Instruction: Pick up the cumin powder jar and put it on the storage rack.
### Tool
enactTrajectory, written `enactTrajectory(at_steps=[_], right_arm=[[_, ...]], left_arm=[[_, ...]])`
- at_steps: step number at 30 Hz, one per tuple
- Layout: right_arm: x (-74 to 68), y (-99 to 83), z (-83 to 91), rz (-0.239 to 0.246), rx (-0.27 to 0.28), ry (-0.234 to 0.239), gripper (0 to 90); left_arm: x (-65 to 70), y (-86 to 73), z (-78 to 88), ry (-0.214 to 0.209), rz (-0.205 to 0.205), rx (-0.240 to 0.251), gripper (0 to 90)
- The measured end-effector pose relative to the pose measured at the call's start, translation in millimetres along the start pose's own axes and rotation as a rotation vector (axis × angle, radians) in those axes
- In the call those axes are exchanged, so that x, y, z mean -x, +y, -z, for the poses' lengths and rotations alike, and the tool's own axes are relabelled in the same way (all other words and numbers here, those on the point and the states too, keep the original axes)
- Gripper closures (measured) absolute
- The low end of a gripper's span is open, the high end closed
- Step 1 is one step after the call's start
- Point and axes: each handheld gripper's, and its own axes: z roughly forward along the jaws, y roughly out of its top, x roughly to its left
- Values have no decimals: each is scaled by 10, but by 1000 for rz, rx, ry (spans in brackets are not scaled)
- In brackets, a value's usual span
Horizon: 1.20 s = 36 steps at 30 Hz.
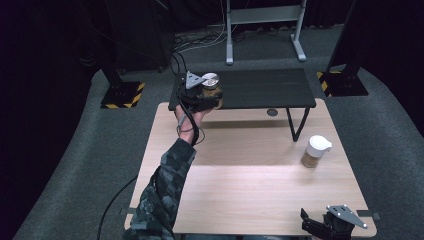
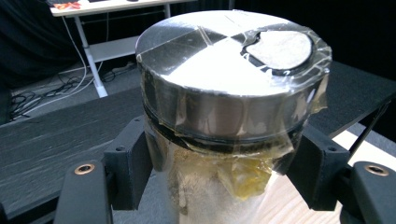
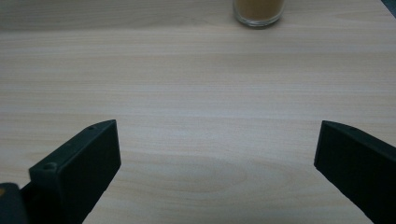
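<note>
Left gripper [image 1: 207, 95] clamped on a steel-lidded jar [image 2: 224, 116], held at the near left edge of the black shelf [image 1: 270, 87]. Right gripper [image 1: 320, 227] wide open, low at the table's [image 1: 240, 185] near right edge. White-capped jar [image 1: 315, 151] standing apart, near the right edge.

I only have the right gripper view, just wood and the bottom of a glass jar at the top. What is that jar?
Observer: In the high view it is a jar with a white lid, standing upright on the wooden table toward its right side.
Operator: Where is the other gripper?
Observer: The left gripper is held up at the table's far edge, by a black bench.
Operator: Is it holding anything?
Observer: Yes, the left gripper view shows its jaws shut on a metal-lidded jar, with clear tape over the lid.
</note>
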Motion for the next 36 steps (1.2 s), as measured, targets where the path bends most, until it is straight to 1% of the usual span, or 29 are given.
enactTrajectory(at_steps=[2,3,12,15,24,29,31,36], right_arm=[[6,-1,1,-1,0,0,0],[7,1,3,-4,0,0,0],[38,15,20,-20,-9,-4,0],[54,1,18,-15,-2,-5,0],[82,4,17,-20,-7,-2,0],[87,5,7,-17,-11,3,0],[86,6,-1,-13,-14,5,0],[88,1,-1,-10,-11,7,0]], left_arm=[[9,35,-39,-1,-6,-8,306],[15,45,-57,-2,-2,-9,306],[77,185,-237,-11,-28,-39,306],[99,217,-300,-14,-27,-49,306],[123,258,-453,-10,-27,-83,306],[103,272,-536,-1,-23,-109,306],[42,234,-541,-16,1,-98,306],[23,219,-547,-22,2,-93,306]])
